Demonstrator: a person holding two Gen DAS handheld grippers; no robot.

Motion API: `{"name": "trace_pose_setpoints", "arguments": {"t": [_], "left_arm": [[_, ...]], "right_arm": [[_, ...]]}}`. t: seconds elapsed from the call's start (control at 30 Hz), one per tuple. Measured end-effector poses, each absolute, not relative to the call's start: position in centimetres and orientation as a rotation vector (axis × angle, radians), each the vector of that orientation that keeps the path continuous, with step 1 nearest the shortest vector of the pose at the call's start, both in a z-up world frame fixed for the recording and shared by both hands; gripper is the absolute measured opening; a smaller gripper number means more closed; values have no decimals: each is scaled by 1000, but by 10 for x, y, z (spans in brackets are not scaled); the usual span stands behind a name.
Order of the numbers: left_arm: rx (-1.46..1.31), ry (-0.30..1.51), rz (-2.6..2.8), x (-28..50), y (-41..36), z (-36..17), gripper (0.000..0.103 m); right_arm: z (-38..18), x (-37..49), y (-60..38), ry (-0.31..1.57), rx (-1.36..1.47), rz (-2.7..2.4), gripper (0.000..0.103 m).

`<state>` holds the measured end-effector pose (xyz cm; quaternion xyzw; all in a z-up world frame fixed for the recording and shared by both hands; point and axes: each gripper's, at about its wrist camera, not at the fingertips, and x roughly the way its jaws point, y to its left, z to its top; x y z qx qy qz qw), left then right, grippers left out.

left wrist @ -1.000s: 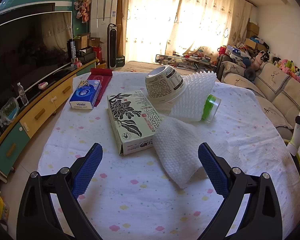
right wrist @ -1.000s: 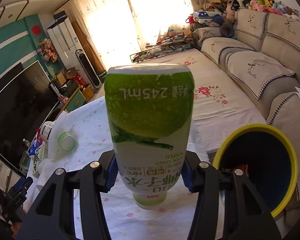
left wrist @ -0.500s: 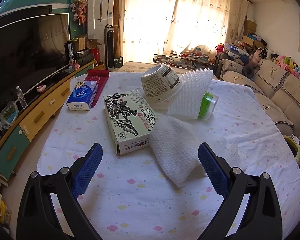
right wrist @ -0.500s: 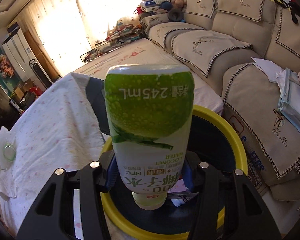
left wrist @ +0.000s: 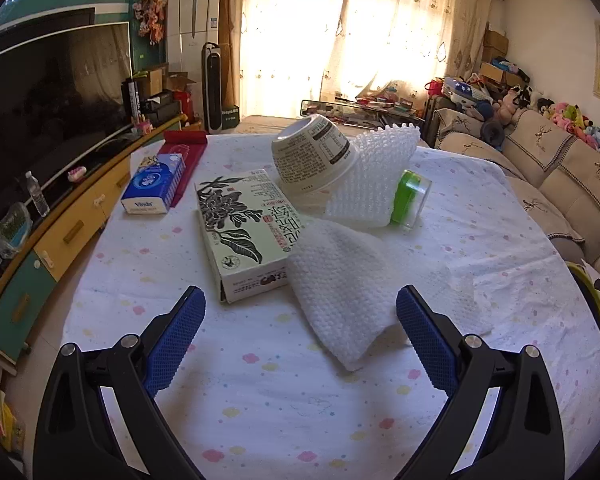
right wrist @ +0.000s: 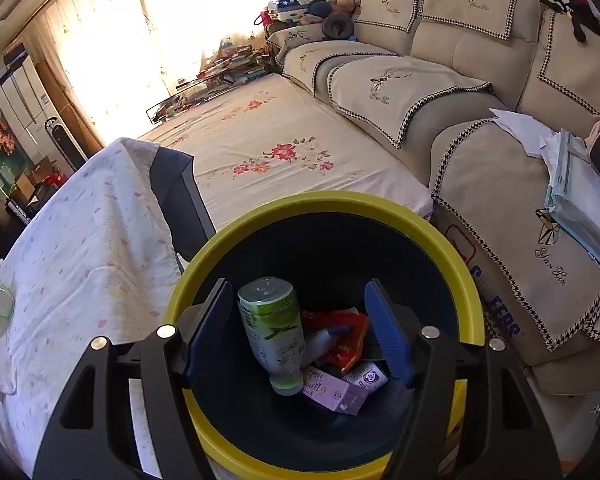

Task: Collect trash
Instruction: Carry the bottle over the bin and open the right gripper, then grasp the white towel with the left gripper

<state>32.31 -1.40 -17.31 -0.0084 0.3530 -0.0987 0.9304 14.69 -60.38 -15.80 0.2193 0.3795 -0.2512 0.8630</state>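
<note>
My right gripper (right wrist: 300, 316) is open and empty above the yellow-rimmed bin (right wrist: 380, 212). The green coconut-water bottle (right wrist: 274, 332) lies inside the bin, cap down, among a purple carton (right wrist: 336, 394) and a red wrapper (right wrist: 340, 336). My left gripper (left wrist: 300, 328) is open and empty, low over the table (left wrist: 260, 400). Just ahead of it lie a white paper towel (left wrist: 340, 280), a flower-printed box (left wrist: 244, 232), an overturned paper bowl (left wrist: 314, 156), white foam netting (left wrist: 376, 184) and a green-capped clear container (left wrist: 410, 196).
A blue tissue pack (left wrist: 154, 190) and a red item (left wrist: 184, 150) lie at the table's far left. A TV cabinet (left wrist: 60, 232) runs along the left. A beige sofa (right wrist: 480, 100) stands right of the bin. The bin's rim (left wrist: 590, 300) shows at the table's right edge.
My right gripper moved over the bin, opened and let go of the green bottle, which dropped into the bin. My left gripper stayed open and shifted only slightly.
</note>
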Motion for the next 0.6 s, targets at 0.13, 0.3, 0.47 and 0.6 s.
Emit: {"name": "trace_pose_setpoints", "arguments": {"t": [0.13, 0.3, 0.47, 0.6], "left_arm": [[-62, 795, -273, 331, -25, -181, 95], [-14, 849, -302, 338, -55, -187, 95], [17, 905, -266, 352, -74, -197, 90], [28, 907, -234, 355, -77, -198, 65]], "right_arm": [[-156, 144, -604, 789, 473, -506, 66], [-157, 140, -603, 789, 489, -474, 67], [-156, 137, -601, 782, 507, -444, 67], [-156, 135, -601, 784, 507, -429, 67]]}}
